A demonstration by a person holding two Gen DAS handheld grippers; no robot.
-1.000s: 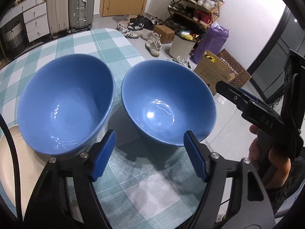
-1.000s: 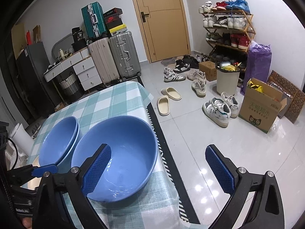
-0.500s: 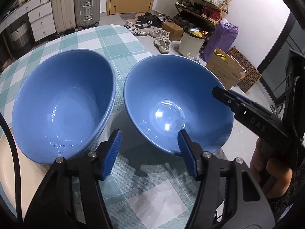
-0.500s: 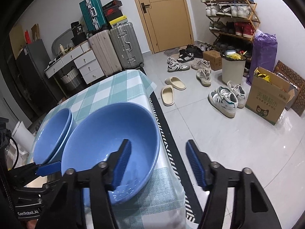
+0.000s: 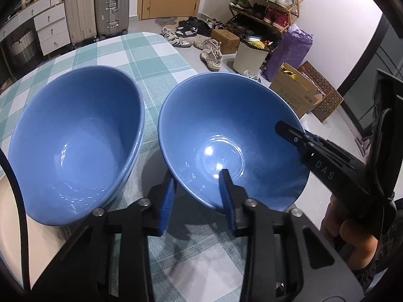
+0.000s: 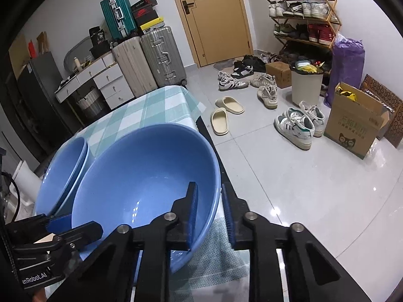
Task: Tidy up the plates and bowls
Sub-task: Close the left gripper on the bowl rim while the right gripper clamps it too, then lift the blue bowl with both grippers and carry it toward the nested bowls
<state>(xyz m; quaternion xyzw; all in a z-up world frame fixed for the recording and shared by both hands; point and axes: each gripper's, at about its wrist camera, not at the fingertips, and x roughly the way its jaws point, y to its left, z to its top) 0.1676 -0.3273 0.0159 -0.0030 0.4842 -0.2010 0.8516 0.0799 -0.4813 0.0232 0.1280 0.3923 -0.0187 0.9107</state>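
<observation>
Two grippers hold one blue bowl between them, presumably to lift it level and stack it with the bowl beside it. The left gripper has its jaws straddling the bowl's near rim, one blue pad inside and one outside; they have just been closing and stand narrow, though whether the pads already press on the wall cannot be told. The right gripper takes the rim on the side toward the tabletop's edge; its jaws have just been closing and now stand nearly together with the rim between them, the inner pad against the inside wall — clamped on the bowl.

This bowl sits at the right edge of the tabletop, close to the drop to the floor. Just beside it stands a second blue bowl; the right wrist view shows a doubled rim there, so probably a nested pair. A pale plate lies at the near left corner.

The tabletop carries a green-and-white check cloth. Beyond it — grey tiled floor, scattered shoes, a shoe rack, suitcases, a wooden door and a cardboard box.
</observation>
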